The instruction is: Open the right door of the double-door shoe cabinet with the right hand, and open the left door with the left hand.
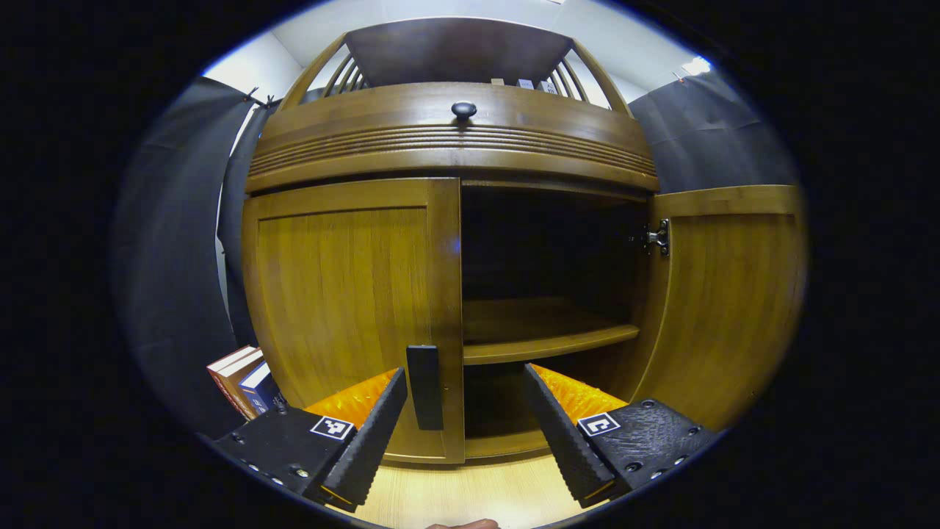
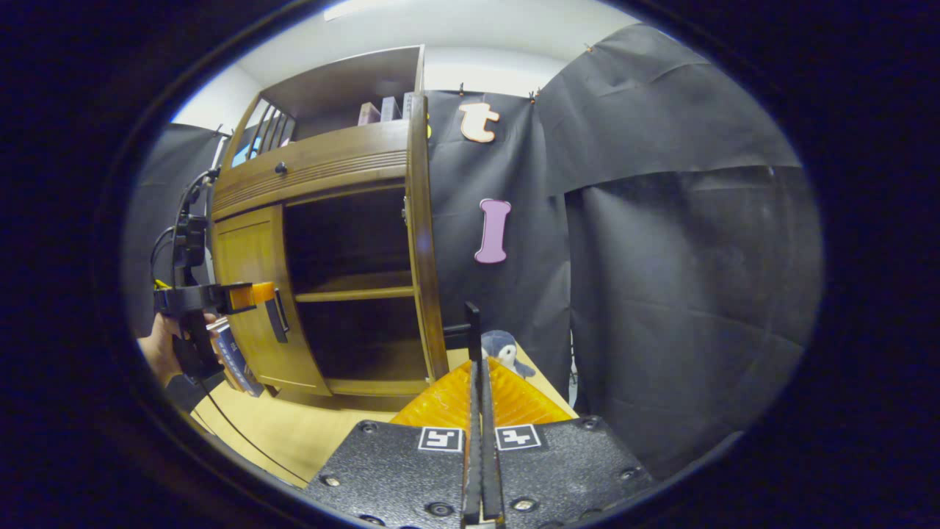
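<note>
The wooden shoe cabinet (image 1: 448,139) faces me in the left gripper view. Its left door (image 1: 345,294) is closed, and the black handle (image 1: 424,386) near that door's inner edge stands between the fingers of my open left gripper (image 1: 463,400), apart from both. The right door (image 1: 727,294) is swung wide open. In the right gripper view that door (image 2: 420,242) shows edge-on, and my right gripper (image 2: 477,367) is shut on its thin black handle (image 2: 472,323). There, a hand (image 2: 158,345) holds the left gripper (image 2: 246,295) at the left door's handle (image 2: 277,316).
Inside the open half are a dark cavity and a wooden shelf (image 1: 543,338). Books (image 1: 239,375) lean by the cabinet's left side. A small plush toy (image 2: 505,349) sits on the light wooden tabletop (image 2: 294,433) behind the open door. A drawer knob (image 1: 463,110) is above the doors.
</note>
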Tool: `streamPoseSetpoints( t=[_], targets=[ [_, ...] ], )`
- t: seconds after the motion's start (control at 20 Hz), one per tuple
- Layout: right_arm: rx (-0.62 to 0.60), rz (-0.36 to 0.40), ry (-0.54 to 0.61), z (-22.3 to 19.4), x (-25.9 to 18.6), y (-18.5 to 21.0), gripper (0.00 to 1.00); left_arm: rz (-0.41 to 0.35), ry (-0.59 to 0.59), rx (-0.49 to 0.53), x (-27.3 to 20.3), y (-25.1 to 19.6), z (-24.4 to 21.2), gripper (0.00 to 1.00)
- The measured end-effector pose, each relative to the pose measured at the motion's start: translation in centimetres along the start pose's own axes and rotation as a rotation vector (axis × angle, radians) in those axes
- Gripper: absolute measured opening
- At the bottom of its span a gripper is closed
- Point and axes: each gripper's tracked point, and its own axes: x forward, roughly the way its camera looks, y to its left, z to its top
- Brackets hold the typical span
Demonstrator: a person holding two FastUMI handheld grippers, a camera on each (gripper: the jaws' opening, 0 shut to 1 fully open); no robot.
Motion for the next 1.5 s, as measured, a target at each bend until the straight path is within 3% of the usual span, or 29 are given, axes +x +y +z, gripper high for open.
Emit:
streamPoseSetpoints(
  t=[0.2,0.35,0.4,0.75,0.8,0.9,1.0,1.05,1.15,1.2,1.35,1.4,1.45,1.5],
  targets=[
    [0.006,0.013,-0.022,0.9,-1.0,1.5,0.05,0.004,0.001,0.012,1.2,0.7,-0.6,0.95],
    [-0.004,0.008,-0.024,1.0,-1.5,2.3,0.29,0.018,0.006,0.027,2.4,1.3,-1.5,0.9],
    [-0.007,0.011,-0.025,1.1,-1.6,2.6,0.34,0.018,0.016,0.022,2.7,1.5,-1.6,0.95],
    [-0.013,0.067,-0.041,1.7,-2.6,5.4,0.5,0.069,0.029,0.043,5.5,4.2,-3.6,0.95],
    [-0.02,0.074,-0.034,1.6,-2.6,5.8,0.51,0.063,0.028,0.047,5.9,4.3,-3.9,0.89],
    [-0.03,0.075,-0.022,1.4,-2.7,6.2,0.56,0.048,0.035,0.055,6.6,4.4,-4.4,0.94],
    [-0.035,0.072,-0.029,1.8,-2.7,6.6,0.57,0.041,0.038,0.054,7.2,4.4,-4.9,0.94],
    [-0.035,0.07,-0.032,1.9,-2.7,6.7,0.58,0.024,0.044,0.048,7.4,4.2,-5.3,0.88],
    [-0.033,0.072,-0.038,2.0,-2.7,6.9,0.58,0.011,0.05,0.063,8.2,4.2,-5.7,1.0],
    [-0.033,0.077,-0.04,2.0,-2.7,7.1,0.58,0.017,0.054,0.071,8.4,4.4,-6.0,0.84],
    [-0.04,0.081,-0.039,1.9,-2.5,7.3,0.58,0.013,0.041,0.063,9.1,4.4,-5.7,0.88],
    [-0.04,0.082,-0.038,1.9,-2.4,7.3,0.58,0.004,0.042,0.055,9.4,4.3,-5.8,0.82],
    [-0.041,0.083,-0.038,1.9,-2.3,7.3,0.58,0.01,0.048,0.049,9.5,4.5,-6.0,0.88],
    [-0.04,0.084,-0.037,2.0,-2.1,7.3,0.58,0.012,0.041,0.054,9.2,4.4,-5.8,0.77]
  ],
)
